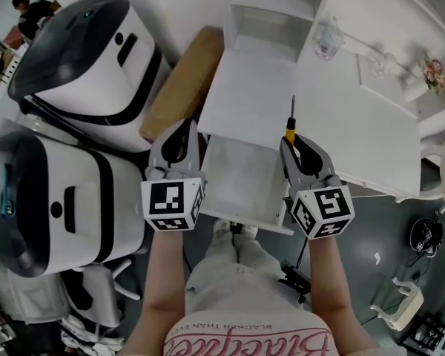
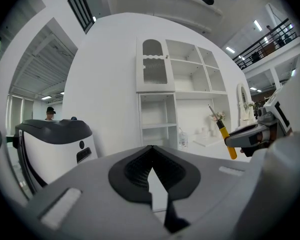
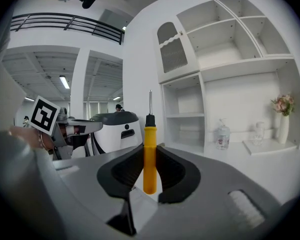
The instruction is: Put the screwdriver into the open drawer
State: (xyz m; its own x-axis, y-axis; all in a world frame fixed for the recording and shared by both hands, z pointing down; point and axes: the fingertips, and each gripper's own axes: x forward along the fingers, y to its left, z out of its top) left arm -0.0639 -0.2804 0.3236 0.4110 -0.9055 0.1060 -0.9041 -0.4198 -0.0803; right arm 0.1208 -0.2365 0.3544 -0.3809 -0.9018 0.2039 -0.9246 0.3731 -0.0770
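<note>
The screwdriver (image 1: 290, 127) has a yellow handle and a thin metal shaft, and my right gripper (image 1: 291, 142) is shut on the handle. In the right gripper view the screwdriver (image 3: 149, 154) stands upright between the pads (image 3: 169, 171), shaft pointing up. It hangs over the right edge of the open white drawer (image 1: 237, 178), which is pulled out from under the white desk (image 1: 274, 87) towards me. My left gripper (image 1: 184, 126) hovers at the drawer's left edge, jaws together and holding nothing (image 2: 151, 148). From the left gripper view the screwdriver (image 2: 225, 136) shows at the right.
Two large white-and-black machines (image 1: 89, 58) (image 1: 52, 191) stand to the left, with a cardboard box (image 1: 182, 84) against the desk. A clear bottle (image 1: 326, 39) and small flowers (image 1: 432, 73) sit on the desk's far side below white shelves (image 1: 271, 10). My legs are under the drawer.
</note>
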